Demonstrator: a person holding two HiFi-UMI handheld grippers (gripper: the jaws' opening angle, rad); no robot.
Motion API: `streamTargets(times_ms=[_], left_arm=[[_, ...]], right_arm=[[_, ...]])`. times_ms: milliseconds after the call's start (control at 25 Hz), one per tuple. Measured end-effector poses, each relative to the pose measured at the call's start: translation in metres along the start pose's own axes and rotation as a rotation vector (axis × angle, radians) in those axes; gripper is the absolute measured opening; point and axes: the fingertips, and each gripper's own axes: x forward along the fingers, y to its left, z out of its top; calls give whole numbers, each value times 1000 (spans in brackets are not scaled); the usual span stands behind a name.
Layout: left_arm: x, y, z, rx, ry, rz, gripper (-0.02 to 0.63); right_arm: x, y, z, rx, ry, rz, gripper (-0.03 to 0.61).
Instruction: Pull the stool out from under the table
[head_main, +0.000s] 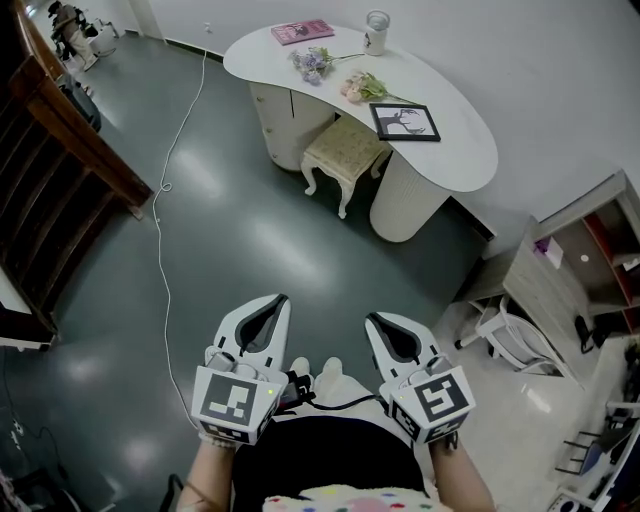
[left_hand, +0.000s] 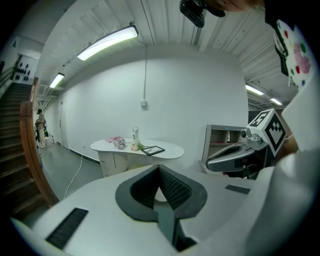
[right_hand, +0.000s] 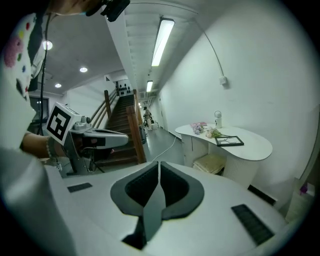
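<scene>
A cream cushioned stool (head_main: 345, 150) with curved white legs stands partly under the white kidney-shaped table (head_main: 470, 165), far ahead across the floor. In the right gripper view the stool (right_hand: 210, 163) shows beneath the tabletop (right_hand: 255, 145). The left gripper view shows the table (left_hand: 172, 150) but the stool is hidden behind the gripper body. My left gripper (head_main: 281, 298) and right gripper (head_main: 371, 318) are held close to my body, side by side, both shut with nothing between their jaws. Neither is near the stool.
On the table lie a framed picture (head_main: 405, 122), flowers (head_main: 312, 63), a pink book (head_main: 301, 31) and a jar (head_main: 376, 32). A white cable (head_main: 165, 210) runs across the dark floor. A wooden staircase (head_main: 55, 150) rises at the left; a shelf unit (head_main: 575, 265) and clutter stand at the right.
</scene>
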Motion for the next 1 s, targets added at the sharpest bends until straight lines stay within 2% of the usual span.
streamTargets(times_ms=[280,400,600,840,1000], left_arm=[[0,-9,8,-20,-14,22,15],[2,-13,8,3,-21,32,15],[6,-25,17,-1,-65,25,15],[11,-30,24,40,-76,33,17],[11,-27,28,16,-91,49,16]], right_arm=[[-8,-9,-2,-73,3,-36,41],[-13,-13,-1,-91,-17,-41,41],[-22,-26,9,-94,-47,-87,41],[-28,-36,11,-112,-91,-91,41],[-28,-44,14,-99,-109,-103,41]])
